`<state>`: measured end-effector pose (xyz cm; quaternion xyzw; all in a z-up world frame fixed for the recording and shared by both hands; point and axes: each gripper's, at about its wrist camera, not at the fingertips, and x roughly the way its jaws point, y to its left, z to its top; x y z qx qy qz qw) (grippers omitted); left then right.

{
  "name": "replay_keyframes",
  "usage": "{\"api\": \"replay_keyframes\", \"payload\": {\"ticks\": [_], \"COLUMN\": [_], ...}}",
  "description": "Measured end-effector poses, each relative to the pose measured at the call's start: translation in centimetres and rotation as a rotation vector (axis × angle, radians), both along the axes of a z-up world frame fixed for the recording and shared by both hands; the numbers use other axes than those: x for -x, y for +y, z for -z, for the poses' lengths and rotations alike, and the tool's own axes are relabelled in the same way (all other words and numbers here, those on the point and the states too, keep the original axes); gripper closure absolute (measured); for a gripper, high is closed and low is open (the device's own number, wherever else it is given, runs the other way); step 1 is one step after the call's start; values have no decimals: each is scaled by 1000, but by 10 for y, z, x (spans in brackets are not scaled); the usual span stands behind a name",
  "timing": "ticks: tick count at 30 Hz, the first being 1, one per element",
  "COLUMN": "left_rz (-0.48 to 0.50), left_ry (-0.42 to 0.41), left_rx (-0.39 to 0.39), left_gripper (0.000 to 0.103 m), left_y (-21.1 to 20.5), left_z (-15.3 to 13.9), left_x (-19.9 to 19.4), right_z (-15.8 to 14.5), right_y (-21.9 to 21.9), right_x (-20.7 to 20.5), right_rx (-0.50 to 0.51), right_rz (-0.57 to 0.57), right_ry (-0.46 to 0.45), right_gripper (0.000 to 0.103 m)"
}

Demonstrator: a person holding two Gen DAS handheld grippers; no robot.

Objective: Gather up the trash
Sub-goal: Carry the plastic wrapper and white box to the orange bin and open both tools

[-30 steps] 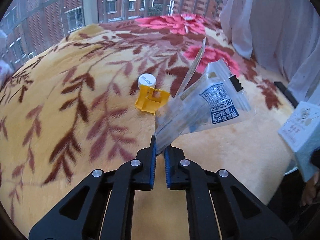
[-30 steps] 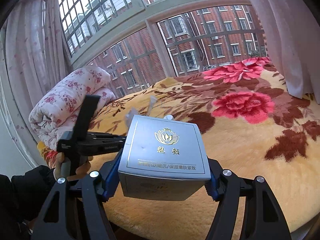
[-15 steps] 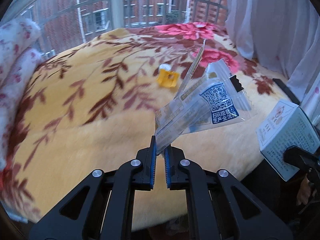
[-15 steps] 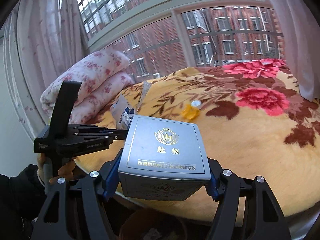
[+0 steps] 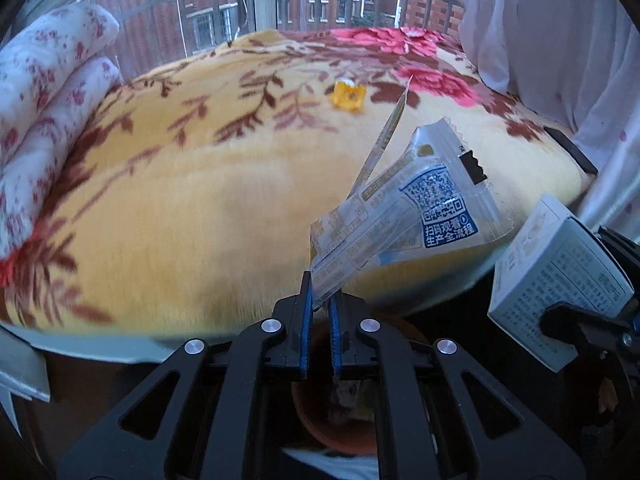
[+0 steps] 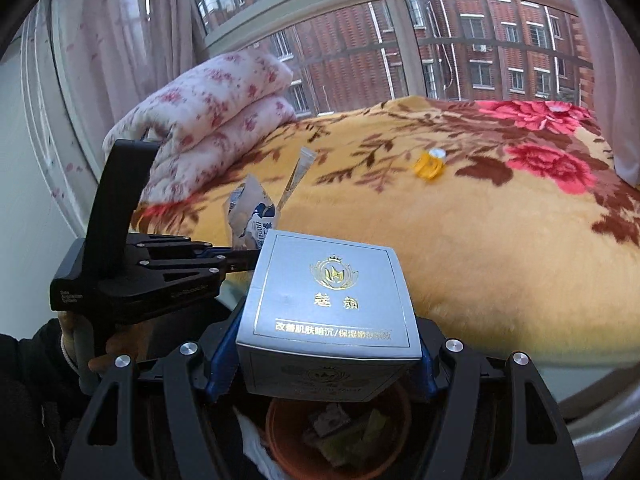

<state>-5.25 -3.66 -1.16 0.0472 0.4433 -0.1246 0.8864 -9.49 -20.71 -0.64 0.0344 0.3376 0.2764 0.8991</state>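
A: What do the left tongs point(image 5: 320, 312) have?
B: They pinch the corner of a clear snack wrapper point(image 5: 404, 216), held up past the edge of the bed point(image 5: 180, 208).
A: And the right tongs point(image 6: 320, 364)?
B: They squeeze a silver box point(image 6: 328, 308) with gold writing from both sides. A brown bin point(image 6: 340, 436) with scraps sits right under it.
A: Anything on the blanket?
B: A little yellow piece point(image 5: 347, 96) with a white cap, far from both tongs.

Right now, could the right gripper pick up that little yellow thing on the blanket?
Probably not: the right gripper is shut on the silver box over the bin; the yellow piece lies across the bed.
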Motion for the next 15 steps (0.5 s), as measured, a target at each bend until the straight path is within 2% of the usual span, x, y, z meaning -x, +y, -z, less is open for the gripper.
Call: {"api": "replay_keyframes", "payload": {"ticks": [10,15], "left_rz": [15,36], "left_ry": [100,193], "left_rx": [-22,-19], "left_gripper": [96,96], "left_y": [11,9], "left_z": [41,67], "left_x": [40,45], "right_z": [34,53], "right_y": [7,9], "right_x": [31,35], "right_rx": [67,101], "right_rz": [-20,-19], "right_ry": [92,171], "right_gripper": [35,35]}}
